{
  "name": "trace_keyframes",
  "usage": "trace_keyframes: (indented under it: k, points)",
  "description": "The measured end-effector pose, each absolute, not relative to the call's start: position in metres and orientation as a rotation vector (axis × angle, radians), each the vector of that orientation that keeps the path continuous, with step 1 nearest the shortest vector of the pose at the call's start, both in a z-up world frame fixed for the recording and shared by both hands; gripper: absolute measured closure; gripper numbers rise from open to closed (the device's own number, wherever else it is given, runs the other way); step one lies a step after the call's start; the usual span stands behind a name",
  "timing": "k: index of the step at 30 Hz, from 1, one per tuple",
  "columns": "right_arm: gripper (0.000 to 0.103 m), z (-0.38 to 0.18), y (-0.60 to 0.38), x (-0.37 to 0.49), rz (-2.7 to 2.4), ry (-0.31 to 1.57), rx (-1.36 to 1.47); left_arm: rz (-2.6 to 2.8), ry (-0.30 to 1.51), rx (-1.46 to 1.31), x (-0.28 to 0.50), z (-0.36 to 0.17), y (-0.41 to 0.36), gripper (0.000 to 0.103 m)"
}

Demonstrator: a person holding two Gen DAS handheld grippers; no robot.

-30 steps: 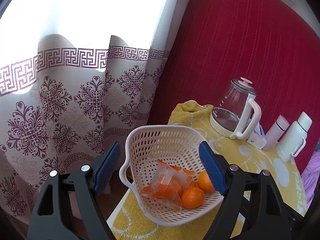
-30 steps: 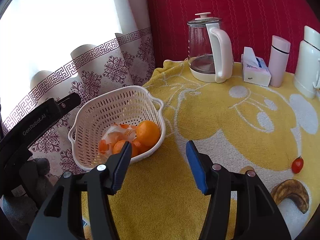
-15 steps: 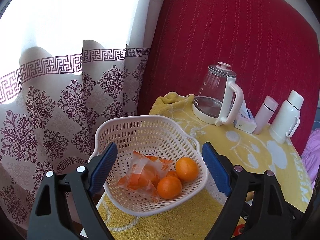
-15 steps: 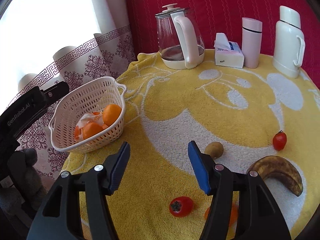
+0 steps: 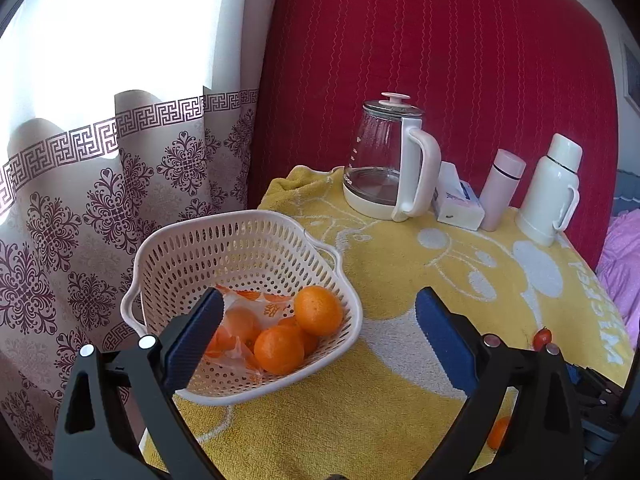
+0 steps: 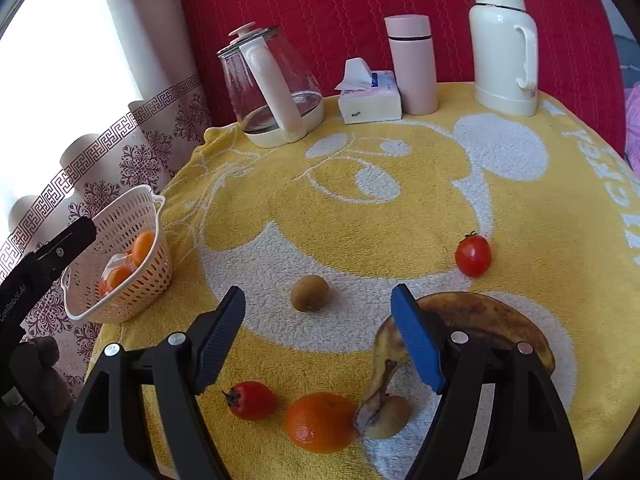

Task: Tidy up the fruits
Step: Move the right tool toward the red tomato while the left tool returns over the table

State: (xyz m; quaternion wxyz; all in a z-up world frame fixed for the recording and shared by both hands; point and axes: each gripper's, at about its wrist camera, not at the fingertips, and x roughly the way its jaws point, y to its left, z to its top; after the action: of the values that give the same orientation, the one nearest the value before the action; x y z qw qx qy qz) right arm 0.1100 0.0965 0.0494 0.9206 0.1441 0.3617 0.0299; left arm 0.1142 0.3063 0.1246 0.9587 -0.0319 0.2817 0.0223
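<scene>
Yellow towel (image 6: 360,216) — banana (image 6: 492,320) arcs left-right; both hand-held grippers (image 6: 320,332) gape wide, empty

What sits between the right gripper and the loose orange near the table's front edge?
Nothing visible. The right gripper, jaws open, hangs above the round loose orange; a small red tomato and a brown overripe banana flank it, the banana's stem close against it.
</scene>
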Motion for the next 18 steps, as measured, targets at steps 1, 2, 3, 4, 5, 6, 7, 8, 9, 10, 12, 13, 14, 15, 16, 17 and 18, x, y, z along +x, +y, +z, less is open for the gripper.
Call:
trace_keyframes:
  k: [1,2,3,4,5,6,7,8,9,10,12,13,14,15,16,17,18]
  points:
    - [0.028,0.049,0.089,0.109,0.047,0.742,0.304,0.039,0.573,-0.059,0.114,0.124,0.303,0.005]
    - [0.028,0.049,0.081,0.108,0.032,0.74,0.315,0.033,0.575,-0.053,0.113,0.123,0.3,0.005]
    - [0.028,0.048,0.073,0.108,0.016,0.738,0.326,0.027,0.577,-0.047,0.113,0.122,0.297,0.005]
    - [0.028,0.048,0.065,0.107,0.001,0.736,0.337,0.02,0.579,-0.041,0.113,0.121,0.294,0.005]
    - [0.028,0.049,0.057,0.107,-0.015,0.733,0.348,0.012,0.581,-0.034,0.113,0.12,0.29,0.005]
    - [0.028,0.049,0.05,0.107,-0.028,0.73,0.362,0.005,0.584,-0.026,0.112,0.118,0.287,0.005]
    - [0.028,0.049,0.042,0.107,-0.038,0.729,0.379,-0.003,0.588,-0.018,0.112,0.117,0.283,0.005]
    - [0.028,0.05,0.036,0.107,-0.047,0.729,0.397,-0.01,0.591,-0.01,0.112,0.115,0.28,0.005]
    - [0.028,0.05,0.03,0.107,-0.055,0.729,0.414,-0.016,0.594,-0.001,0.111,0.113,0.276,0.005]
    - [0.028,0.05,0.024,0.107,-0.063,0.728,0.43,-0.023,0.598,0.007,0.111,0.111,0.273,0.005]
    - [0.028,0.049,0.016,0.109,-0.077,0.726,0.449,-0.04,0.605,0.026,0.11,0.108,0.265,0.005]
    - [0.028,0.048,0.012,0.11,-0.085,0.728,0.452,-0.049,0.608,0.035,0.11,0.106,0.261,0.005]
    - [0.028,0.047,0.01,0.112,-0.094,0.731,0.454,-0.059,0.612,0.044,0.109,0.105,0.258,0.005]
    - [0.028,0.045,0.008,0.115,-0.101,0.736,0.454,-0.068,0.615,0.053,0.109,0.103,0.254,0.005]
    - [0.028,0.043,0.006,0.118,-0.107,0.746,0.451,-0.076,0.618,0.062,0.108,0.102,0.251,0.005]
    - [0.029,0.041,0.005,0.122,-0.114,0.758,0.447,-0.082,0.622,0.071,0.108,0.1,0.248,0.005]
    - [0.035,0.038,0.004,0.126,-0.119,0.77,0.444,-0.088,0.625,0.079,0.108,0.099,0.245,0.005]
